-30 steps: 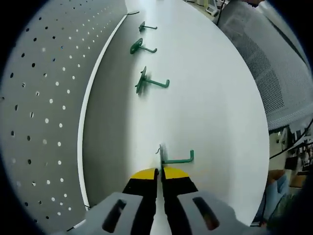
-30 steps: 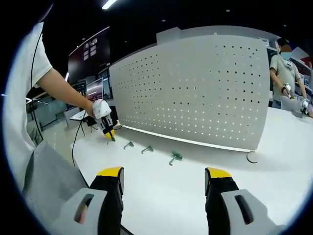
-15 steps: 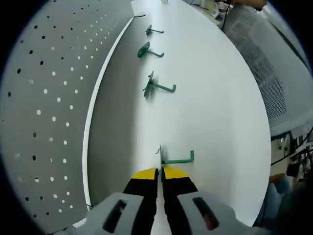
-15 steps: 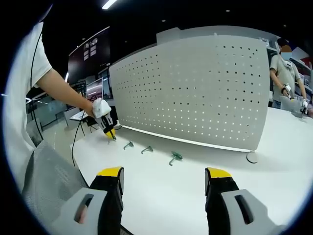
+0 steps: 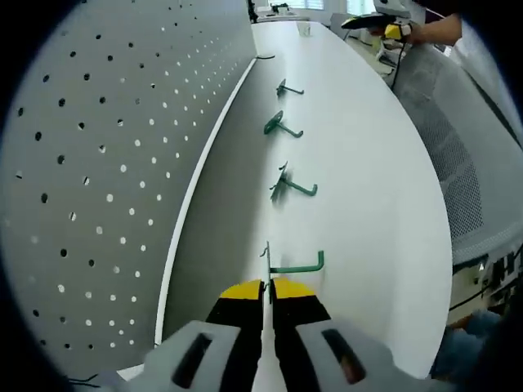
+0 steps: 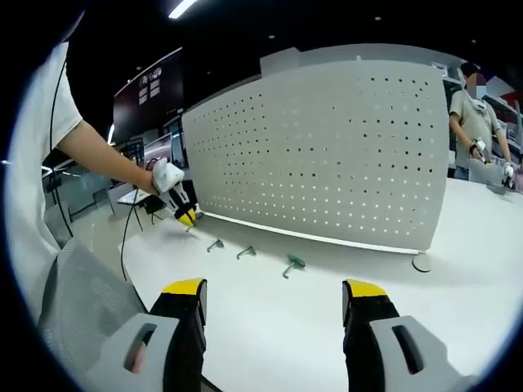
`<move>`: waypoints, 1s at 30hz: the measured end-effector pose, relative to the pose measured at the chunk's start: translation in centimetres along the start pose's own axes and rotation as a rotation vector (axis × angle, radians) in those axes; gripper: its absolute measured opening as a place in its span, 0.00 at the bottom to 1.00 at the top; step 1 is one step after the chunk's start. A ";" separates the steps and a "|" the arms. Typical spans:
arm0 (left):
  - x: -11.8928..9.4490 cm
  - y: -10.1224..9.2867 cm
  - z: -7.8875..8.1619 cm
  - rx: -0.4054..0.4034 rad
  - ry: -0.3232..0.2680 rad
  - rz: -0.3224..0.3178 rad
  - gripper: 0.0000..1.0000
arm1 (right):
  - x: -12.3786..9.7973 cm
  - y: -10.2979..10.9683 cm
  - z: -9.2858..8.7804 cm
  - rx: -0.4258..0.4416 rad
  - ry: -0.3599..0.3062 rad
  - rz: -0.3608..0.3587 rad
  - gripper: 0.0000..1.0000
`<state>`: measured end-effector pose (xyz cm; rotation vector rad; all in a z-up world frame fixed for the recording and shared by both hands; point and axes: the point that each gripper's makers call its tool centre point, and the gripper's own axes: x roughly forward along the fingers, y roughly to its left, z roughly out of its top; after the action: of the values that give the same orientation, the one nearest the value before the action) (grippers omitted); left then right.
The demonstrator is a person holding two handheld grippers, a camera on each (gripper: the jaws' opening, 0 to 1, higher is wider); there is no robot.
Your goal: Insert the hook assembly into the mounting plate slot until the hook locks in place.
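My left gripper [image 5: 267, 283] is shut on a green hook [image 5: 296, 265]. Its thin back plate stands up between the yellow tips and its bent arm points right. The white pegboard [image 5: 90, 188] runs along the left, close by. From the right gripper view the left gripper [image 6: 185, 216] shows small at the far left, held by a hand, with the green hook [image 6: 189, 232] at its tip just above the table beside the pegboard [image 6: 327, 155]. My right gripper [image 6: 274, 300] is open over the near table with nothing between its jaws.
Three more green hooks lie in a row on the white table along the pegboard's foot [image 5: 292, 186] [image 5: 280, 125] [image 5: 288, 88], also hooks [image 6: 215, 242] [image 6: 245, 251] [image 6: 292, 262]. A small dark ring [image 6: 422, 263] lies past the board's right end. A person [image 6: 478, 114] stands far right.
My left gripper has lifted a little and turned toward the pegboard, still shut on the hook. The right gripper has stayed put and open.
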<state>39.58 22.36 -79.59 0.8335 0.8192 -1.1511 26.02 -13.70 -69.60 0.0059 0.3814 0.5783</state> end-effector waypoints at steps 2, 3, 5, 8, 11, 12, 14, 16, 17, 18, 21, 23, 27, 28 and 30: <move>-0.2 0.1 0.3 -0.004 -0.022 0.012 0.03 | 0.0 0.1 0.1 -0.002 -0.001 0.000 0.65; -0.3 0.2 0.6 -0.008 -0.031 0.017 0.03 | 0.0 0.1 0.1 -0.002 0.000 0.000 0.65; -0.7 0.2 1.3 -0.012 -0.058 0.029 0.02 | 0.0 0.1 0.2 -0.004 -0.004 -0.001 0.65; -1.1 0.5 2.1 -0.029 -0.098 0.050 0.02 | 0.0 0.1 0.2 -0.005 -0.006 0.000 0.65; -1.5 0.6 2.8 -0.044 -0.132 0.064 0.02 | 0.0 0.1 0.3 -0.006 -0.010 0.000 0.65; -1.6 0.6 3.0 -0.047 -0.141 0.068 0.02 | -0.1 0.1 0.4 -0.005 -0.012 0.000 0.66; -1.7 0.6 3.3 -0.055 -0.148 0.076 0.03 | -0.1 0.1 0.4 -0.005 -0.016 -0.002 0.66; -1.9 0.5 3.7 -0.068 -0.165 0.084 0.03 | -0.2 0.0 0.5 -0.002 -0.020 -0.004 0.65; -2.1 0.5 3.9 -0.076 -0.177 0.091 0.03 | -0.2 0.0 0.5 -0.001 -0.021 -0.005 0.65; -2.1 0.4 4.1 -0.077 -0.186 0.092 0.03 | -0.2 -0.1 0.5 0.000 -0.023 -0.007 0.65; -2.1 0.3 4.3 -0.074 -0.190 0.105 0.03 | -0.3 -0.1 0.6 0.001 -0.028 -0.009 0.65; -2.3 0.3 4.5 -0.086 -0.204 0.114 0.03 | -0.3 0.0 0.7 0.004 -0.032 -0.005 0.66; -2.6 0.1 5.2 -0.094 -0.229 0.126 0.03 | -0.4 -0.1 0.7 0.006 -0.040 -0.004 0.66; -2.6 -0.1 5.5 -0.109 -0.248 0.122 0.03 | -0.4 -0.1 0.8 0.006 -0.041 -0.003 0.66; -2.8 -0.1 5.9 -0.112 -0.262 0.142 0.03 | -0.4 -0.1 0.8 0.006 -0.045 -0.002 0.66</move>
<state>39.62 18.34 -74.46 0.6219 0.5926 -1.0517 26.05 -13.86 -68.71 0.0238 0.3396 0.5738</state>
